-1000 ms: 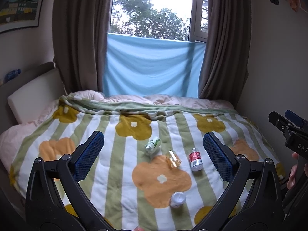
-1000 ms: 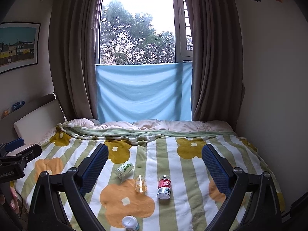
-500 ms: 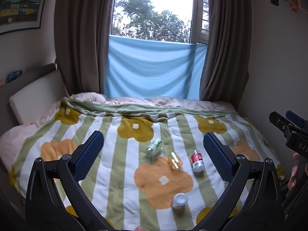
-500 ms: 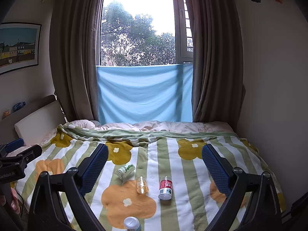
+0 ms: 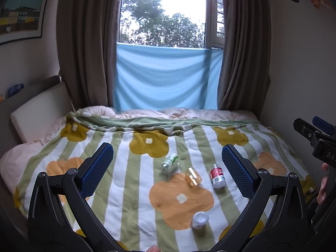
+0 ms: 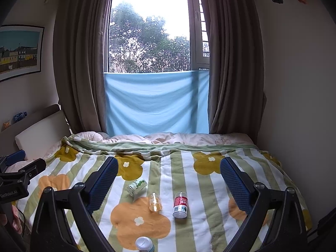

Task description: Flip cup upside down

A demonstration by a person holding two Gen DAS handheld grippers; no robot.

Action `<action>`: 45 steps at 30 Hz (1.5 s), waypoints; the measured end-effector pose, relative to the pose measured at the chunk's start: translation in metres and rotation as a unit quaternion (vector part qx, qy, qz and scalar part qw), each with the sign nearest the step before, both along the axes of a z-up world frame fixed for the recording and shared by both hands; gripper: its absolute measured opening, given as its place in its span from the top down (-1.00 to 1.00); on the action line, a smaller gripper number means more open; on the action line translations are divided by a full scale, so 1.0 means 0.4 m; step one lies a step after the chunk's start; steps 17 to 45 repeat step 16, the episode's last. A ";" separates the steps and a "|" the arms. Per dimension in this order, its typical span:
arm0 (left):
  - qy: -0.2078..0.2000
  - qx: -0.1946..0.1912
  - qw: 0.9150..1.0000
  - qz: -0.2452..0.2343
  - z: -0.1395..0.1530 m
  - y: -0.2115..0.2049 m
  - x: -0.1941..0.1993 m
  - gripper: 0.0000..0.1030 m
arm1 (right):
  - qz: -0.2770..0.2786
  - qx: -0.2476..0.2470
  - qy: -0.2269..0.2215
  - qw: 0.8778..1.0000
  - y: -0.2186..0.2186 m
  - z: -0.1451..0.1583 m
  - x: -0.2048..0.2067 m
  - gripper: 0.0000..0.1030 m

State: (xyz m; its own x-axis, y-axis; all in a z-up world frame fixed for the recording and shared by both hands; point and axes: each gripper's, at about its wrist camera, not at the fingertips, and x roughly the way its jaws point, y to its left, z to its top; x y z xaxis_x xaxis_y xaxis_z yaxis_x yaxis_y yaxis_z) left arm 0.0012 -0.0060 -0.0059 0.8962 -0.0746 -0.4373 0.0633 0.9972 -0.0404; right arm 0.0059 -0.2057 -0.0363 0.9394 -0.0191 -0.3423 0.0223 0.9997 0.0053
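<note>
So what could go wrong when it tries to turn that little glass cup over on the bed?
The small clear amber glass cup sits on a soft striped floral quilt, so once inverted it may tip. The red-labelled bottle and green-dotted bottle lie close by; an open gripper could knock them.

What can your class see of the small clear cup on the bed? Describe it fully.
The cup is small, see-through and amber-tinted, glass or plastic by its look. It stands on the flowered blanket, seemingly upright, at the edge of an orange flower, between a green-dotted bottle and a red-labelled bottle. It touches neither bottle, and no gripper holds it.
</note>
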 end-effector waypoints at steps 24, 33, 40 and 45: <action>-0.036 0.014 0.999 0.022 -0.004 -0.001 -0.017 -1.00 | -0.006 0.001 0.001 1.000 -0.014 -0.004 -0.001 -0.88; -0.036 0.014 0.999 0.022 -0.004 -0.001 -0.017 -1.00 | -0.006 0.001 0.001 1.000 -0.014 -0.004 -0.001 -0.88; -0.036 0.014 0.999 0.022 -0.004 -0.001 -0.017 -1.00 | -0.006 0.001 0.001 1.000 -0.014 -0.004 -0.001 -0.88; -0.036 0.014 0.999 0.022 -0.004 -0.001 -0.017 -1.00 | -0.006 0.001 0.001 1.000 -0.014 -0.004 -0.001 -0.88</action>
